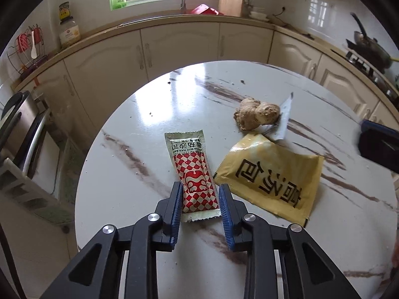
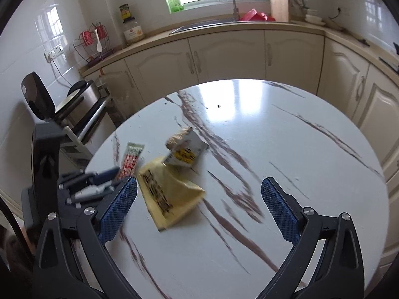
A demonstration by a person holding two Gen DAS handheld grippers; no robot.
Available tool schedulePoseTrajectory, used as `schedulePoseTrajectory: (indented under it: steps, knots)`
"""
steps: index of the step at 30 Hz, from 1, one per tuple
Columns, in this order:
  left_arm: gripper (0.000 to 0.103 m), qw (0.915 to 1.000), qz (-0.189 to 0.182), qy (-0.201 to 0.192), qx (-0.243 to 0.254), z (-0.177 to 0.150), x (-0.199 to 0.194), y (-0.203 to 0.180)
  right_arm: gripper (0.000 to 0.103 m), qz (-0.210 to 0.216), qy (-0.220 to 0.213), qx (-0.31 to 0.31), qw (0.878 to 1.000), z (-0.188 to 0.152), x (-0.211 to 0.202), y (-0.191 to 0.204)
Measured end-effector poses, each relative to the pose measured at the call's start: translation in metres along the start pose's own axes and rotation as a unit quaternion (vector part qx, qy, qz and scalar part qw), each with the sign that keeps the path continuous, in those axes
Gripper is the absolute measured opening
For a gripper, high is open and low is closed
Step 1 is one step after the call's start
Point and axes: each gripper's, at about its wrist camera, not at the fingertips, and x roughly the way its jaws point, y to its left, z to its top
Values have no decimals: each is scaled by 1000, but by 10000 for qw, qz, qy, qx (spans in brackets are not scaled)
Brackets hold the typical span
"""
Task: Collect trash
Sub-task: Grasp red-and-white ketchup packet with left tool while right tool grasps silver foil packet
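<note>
A red-and-white checkered sauce sachet [image 1: 193,172] lies flat on the round marble-patterned table [image 1: 139,114], its near end between the blue pads of my left gripper [image 1: 199,191]; the jaws bracket the packet, spread slightly wider than it, not yet clamped. Just beside it to the right sits a crumpled yellow packet [image 1: 270,174] printed with black characters, and beyond that a knob of ginger [image 1: 256,115] touching a small white wrapper [image 1: 284,117]. My right gripper [image 2: 199,196] hovers over bare tabletop, its jaws spread wide and holding nothing, the yellow packet lying just inside its left pad. Cream kitchen cabinets [image 1: 179,47] curve behind.
</note>
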Motion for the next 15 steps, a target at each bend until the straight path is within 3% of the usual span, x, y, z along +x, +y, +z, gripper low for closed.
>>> schedulePoseTrajectory:
  steps: [1, 2, 4, 6, 9, 10, 12, 14, 15]
  knots:
    - [18, 9999, -76, -63, -35, -3, -5, 5, 100, -24, 49, -16, 10000, 4, 9, 5]
    - [7, 9999, -129, -55, -34, -8, -12, 10, 99, -5, 82, 0, 10000, 7, 18, 9]
    - [7, 9996, -273, -74, 33, -14, -21, 18, 95, -46, 194, 3, 9998, 11, 33, 14]
    - [6, 9996, -125, -156, 201, -22, -31, 20, 86, -141, 295, 85, 9994, 14, 50, 15]
    - [6, 9994, -241, -149, 175, -31, -36, 27, 68, -249, 448, 141, 9986, 13, 65, 13]
    - [6, 9993, -304, -139, 143, -33, -37, 31, 56, -260, 498, 118, 9984, 13, 69, 13]
    - [6, 9992, -344, -176, 130, -37, -41, 35, 42, -192, 506, 71, 9985, 9, 70, 12]
    - [6, 9988, -444, -181, 80, -42, -47, 40, 12, -100, 567, 39, 9983, 5, 67, 9]
    - [5, 9985, -521, -187, 28, -45, -52, 41, 12, -74, 561, 44, 9984, 4, 65, 6]
